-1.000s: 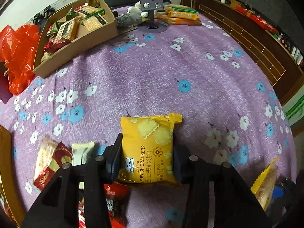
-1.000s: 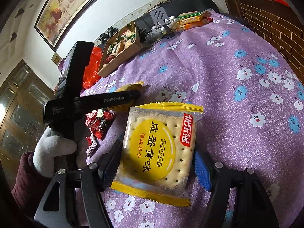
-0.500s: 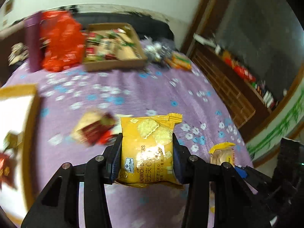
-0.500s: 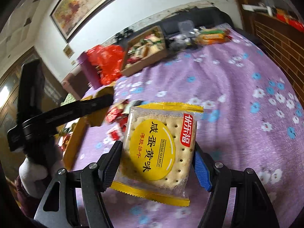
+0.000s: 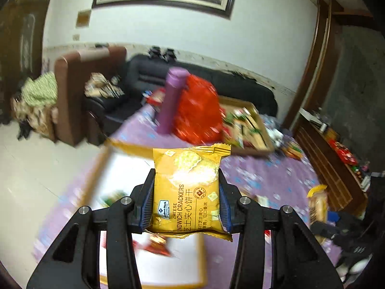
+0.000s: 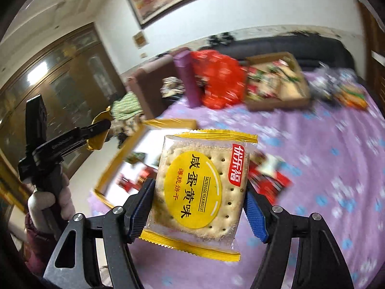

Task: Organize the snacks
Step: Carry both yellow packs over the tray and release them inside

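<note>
Holding item one, the left gripper (image 5: 186, 202) pinched a cheese sandwich cracker pack (image 5: 187, 190) by its side edges, aloft above the gold-rimmed white tray (image 5: 154, 265). Item two: the right gripper (image 6: 198, 204) clamped a salted egg yolk biscuit pack (image 6: 199, 190), likewise airborne over the purple floral tablecloth (image 6: 324, 156). Risk (judged): slick film could slide free mid-swing, missing the tray. Both packs ran lengthwise away from the jaws, crimped ends forward.

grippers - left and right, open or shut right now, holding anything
Left gripper: shut on the cheese sandwich crackers packet.
Right gripper: shut on the salted egg yolk biscuit packet.
</note>
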A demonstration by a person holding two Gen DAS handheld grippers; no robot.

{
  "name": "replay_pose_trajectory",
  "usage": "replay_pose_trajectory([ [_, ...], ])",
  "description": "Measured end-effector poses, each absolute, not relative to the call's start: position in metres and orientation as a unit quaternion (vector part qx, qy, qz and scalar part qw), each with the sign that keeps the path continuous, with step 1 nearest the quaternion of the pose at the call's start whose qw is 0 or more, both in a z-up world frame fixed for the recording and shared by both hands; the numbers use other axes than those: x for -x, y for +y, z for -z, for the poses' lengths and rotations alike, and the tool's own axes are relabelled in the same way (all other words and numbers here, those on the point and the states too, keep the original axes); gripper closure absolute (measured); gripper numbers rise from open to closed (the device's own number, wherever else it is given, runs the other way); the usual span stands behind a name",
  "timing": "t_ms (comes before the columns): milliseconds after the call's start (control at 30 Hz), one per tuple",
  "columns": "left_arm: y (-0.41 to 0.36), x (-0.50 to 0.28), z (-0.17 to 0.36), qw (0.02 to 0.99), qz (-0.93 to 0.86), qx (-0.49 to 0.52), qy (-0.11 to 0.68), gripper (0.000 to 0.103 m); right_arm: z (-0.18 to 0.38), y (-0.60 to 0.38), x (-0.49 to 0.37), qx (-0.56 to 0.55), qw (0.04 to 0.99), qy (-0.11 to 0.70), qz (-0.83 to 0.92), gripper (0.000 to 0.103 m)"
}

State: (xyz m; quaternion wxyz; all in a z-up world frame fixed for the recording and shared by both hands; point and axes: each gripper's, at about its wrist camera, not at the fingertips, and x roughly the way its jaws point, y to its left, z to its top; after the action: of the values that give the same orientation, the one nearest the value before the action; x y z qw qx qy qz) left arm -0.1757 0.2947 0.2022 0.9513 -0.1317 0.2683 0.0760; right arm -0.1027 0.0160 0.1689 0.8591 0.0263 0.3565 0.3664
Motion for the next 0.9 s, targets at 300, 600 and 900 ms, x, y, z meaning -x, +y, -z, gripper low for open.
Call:
replay_pose_trajectory([
  [300,0.368,0.160,-0.274,0.959,-0.199,-0.005,0.202,0.059,-0.265,0.132,0.056,-0.016,0.858,0.293,-0.421,0.032],
  [600,0.403,0.088,-0.154,0.934,-0.138,0.060,0.323,0.059,-0.138,0.236,-0.018,0.024,0.817,0.421,-0.392,0.032],
  [900,0.409,0.037,-0.067,0.890,-0.128,0.114,0.423,0.059,-0.051,0.259,-0.056,0.035,0.790,0.485,-0.373,0.032],
])
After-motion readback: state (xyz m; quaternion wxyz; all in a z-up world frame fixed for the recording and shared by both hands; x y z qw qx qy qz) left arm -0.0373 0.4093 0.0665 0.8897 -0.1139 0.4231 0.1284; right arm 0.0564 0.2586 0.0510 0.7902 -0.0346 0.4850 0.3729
